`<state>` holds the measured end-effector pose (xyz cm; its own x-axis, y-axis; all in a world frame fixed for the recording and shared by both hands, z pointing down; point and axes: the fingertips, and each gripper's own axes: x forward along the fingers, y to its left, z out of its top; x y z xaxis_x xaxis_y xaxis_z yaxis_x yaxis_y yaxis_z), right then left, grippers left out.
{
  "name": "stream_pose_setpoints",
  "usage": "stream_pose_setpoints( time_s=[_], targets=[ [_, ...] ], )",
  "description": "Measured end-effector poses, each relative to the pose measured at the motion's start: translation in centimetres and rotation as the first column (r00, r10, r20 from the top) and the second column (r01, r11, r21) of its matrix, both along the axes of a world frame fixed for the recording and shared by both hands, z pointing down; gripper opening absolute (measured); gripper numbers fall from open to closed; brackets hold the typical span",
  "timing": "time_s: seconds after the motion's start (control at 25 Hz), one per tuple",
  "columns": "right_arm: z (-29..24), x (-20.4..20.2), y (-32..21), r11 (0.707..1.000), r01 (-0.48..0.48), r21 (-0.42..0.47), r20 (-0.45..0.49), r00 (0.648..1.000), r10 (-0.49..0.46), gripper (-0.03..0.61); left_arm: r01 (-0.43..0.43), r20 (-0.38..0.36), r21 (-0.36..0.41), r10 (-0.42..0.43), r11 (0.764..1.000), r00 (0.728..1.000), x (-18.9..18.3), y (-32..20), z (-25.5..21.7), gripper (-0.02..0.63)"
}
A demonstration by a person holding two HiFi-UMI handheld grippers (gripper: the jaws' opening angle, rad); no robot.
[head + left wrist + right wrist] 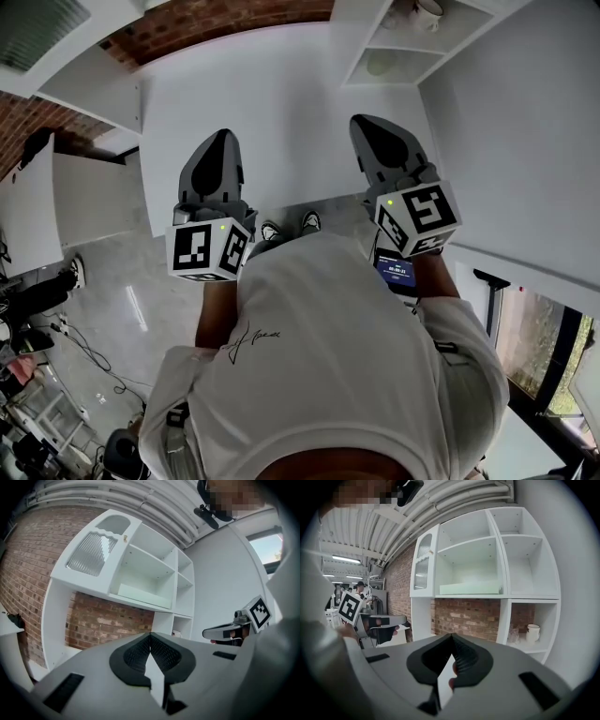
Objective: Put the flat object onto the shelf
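Note:
A pale green flat board [471,588] lies on the middle shelf of the white shelf unit [502,550]; the left gripper view shows the same board [143,596] in that compartment. My left gripper [150,634] is shut with nothing between its jaws, held in the air well short of the shelves. My right gripper [451,635] is likewise shut and holds nothing. In the head view both grippers, left [217,150] and right [375,136], point side by side toward the unit [375,28].
A white mug [533,633] stands in the lower right compartment. A ribbed-glass cabinet door [91,550] closes the unit's upper left part. Brick wall [464,616] shows behind. A white counter [281,103] runs below the shelves. A person [360,590] stands far off.

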<state>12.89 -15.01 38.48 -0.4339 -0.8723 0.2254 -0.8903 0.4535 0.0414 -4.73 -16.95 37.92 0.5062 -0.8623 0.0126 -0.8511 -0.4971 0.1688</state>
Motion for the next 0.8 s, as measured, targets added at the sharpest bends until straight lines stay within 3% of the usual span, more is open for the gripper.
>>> stream_pose_setpoints(
  time_s=[0.28, 0.8],
  targets=[
    [-0.1, -0.2, 0.6, 1.0, 0.012, 0.0, 0.007, 1.0, -0.012, 0.028, -0.068, 0.003, -0.017, 0.068, 0.998, 0.998, 0.9, 0.5, 0.5, 0.014],
    [1.4, -1.0, 0.9, 0.999, -0.032, -0.044, -0.026, 0.999, 0.031, 0.028, -0.049, 0.033, -0.029, 0.05, 0.998, 0.998, 0.2, 0.5, 1.2, 0.014]
  ],
)
